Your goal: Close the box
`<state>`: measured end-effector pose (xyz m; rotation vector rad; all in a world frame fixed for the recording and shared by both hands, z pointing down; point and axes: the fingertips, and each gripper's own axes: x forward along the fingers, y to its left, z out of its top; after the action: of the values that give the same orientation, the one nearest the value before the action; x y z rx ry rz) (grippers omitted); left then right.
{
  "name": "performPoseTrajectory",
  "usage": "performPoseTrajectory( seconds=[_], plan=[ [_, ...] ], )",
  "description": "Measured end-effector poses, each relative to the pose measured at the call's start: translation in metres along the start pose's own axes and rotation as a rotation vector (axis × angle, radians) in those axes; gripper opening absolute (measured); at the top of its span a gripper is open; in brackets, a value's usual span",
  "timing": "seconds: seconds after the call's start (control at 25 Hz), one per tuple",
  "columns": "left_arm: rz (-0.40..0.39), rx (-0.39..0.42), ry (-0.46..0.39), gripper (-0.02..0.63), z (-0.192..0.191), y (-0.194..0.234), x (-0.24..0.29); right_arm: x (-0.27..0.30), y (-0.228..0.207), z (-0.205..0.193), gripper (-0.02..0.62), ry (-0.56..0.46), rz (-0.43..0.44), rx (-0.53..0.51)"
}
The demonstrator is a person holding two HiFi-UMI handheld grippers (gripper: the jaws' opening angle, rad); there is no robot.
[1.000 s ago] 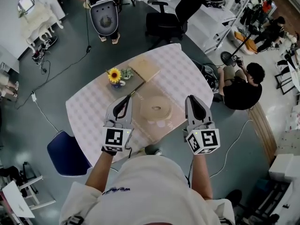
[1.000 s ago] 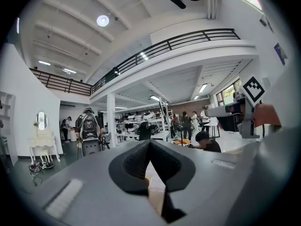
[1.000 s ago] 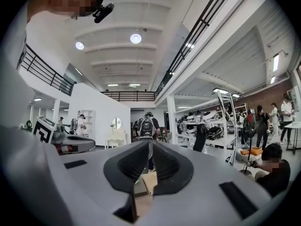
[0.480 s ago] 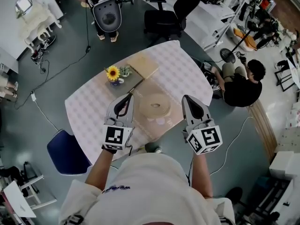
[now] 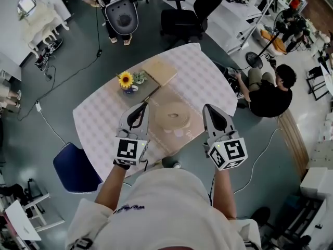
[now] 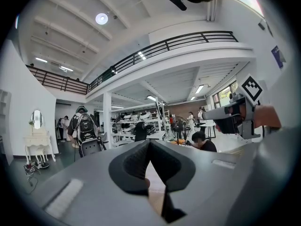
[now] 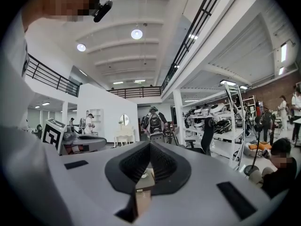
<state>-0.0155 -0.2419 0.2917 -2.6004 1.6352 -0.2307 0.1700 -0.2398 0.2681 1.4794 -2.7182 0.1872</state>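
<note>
Left gripper point(image 5: 141, 108) and right gripper point(image 5: 209, 110), each with jaws closed on nothing, held level side by side; box point(image 5: 174, 120) lies ahead, between their tips.

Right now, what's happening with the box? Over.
Left hand-held gripper and right hand-held gripper shut, empty. Box lying open. Sunflower close beside the lid.
</note>
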Motion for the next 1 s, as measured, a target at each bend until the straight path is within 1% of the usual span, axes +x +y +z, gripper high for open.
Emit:
performPoseTrajectory(
  seconds=[1.0],
  plan=[
    [-0.028, 0.024, -0.002, 0.002, 0.010, -0.009, 0.007, -0.001, -0.003, 0.002, 0.002, 0.015, 0.014, -0.011]
  ],
)
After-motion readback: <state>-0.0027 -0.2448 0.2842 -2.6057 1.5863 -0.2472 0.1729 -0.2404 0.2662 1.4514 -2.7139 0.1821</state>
